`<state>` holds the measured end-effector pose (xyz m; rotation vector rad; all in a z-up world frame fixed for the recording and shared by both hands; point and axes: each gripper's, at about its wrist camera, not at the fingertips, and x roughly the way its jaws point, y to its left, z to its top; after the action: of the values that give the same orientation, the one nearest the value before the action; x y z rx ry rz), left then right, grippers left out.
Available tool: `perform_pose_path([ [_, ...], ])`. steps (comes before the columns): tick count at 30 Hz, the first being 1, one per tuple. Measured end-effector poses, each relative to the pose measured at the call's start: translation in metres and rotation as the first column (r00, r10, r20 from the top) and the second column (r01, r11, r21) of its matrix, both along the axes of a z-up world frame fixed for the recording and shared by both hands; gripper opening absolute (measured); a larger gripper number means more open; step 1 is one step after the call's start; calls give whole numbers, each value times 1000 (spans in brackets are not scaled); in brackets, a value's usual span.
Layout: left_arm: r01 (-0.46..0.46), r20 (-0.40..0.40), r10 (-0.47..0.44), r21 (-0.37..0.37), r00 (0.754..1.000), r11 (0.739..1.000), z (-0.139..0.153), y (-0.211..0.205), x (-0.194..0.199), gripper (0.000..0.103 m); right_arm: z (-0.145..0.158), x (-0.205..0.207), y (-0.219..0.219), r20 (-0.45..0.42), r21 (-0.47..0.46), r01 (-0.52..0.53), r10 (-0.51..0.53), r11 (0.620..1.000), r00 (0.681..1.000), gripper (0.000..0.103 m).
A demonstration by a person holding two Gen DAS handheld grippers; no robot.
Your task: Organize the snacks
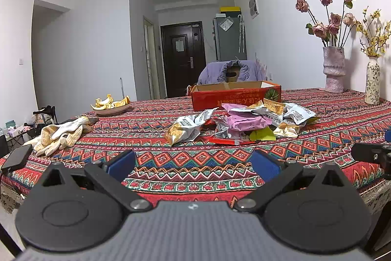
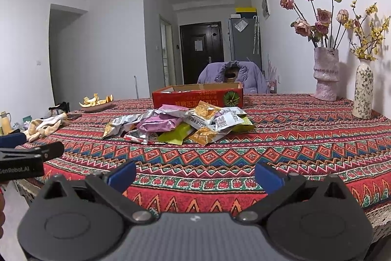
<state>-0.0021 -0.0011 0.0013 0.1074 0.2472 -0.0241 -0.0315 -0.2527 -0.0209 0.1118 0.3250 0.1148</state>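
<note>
Both grippers, left (image 1: 193,165) and right (image 2: 195,174), jaws spread, empty, hovering at near table edge. Snack packets (image 1: 244,124) heaped mid-table; red box (image 1: 234,94) just behind, open-topped, likely destination.

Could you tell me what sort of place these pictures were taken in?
Most likely a home's living or dining room: a table under a patterned cloth holds snack packets and vases of flowers, and a fridge stands by a dark entrance door.
</note>
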Motion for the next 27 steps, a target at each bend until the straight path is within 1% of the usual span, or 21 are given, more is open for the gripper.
perform_pose_path([
  [15, -4, -1, 4, -4, 1000, 1000, 3, 2, 2, 103, 3, 4, -1, -2, -1, -3, 3, 1000, 1000, 103],
  [22, -2, -31, 2, -17, 1000, 1000, 8, 1, 18, 103, 8, 24, -2, -15, -1, -6, 6, 1000, 1000, 103],
  [27, 6, -60, -6, -11, 998, 1000, 12, 2, 38, 103, 11, 44, -2, -38, 3, 0, 0, 1000, 999, 103],
])
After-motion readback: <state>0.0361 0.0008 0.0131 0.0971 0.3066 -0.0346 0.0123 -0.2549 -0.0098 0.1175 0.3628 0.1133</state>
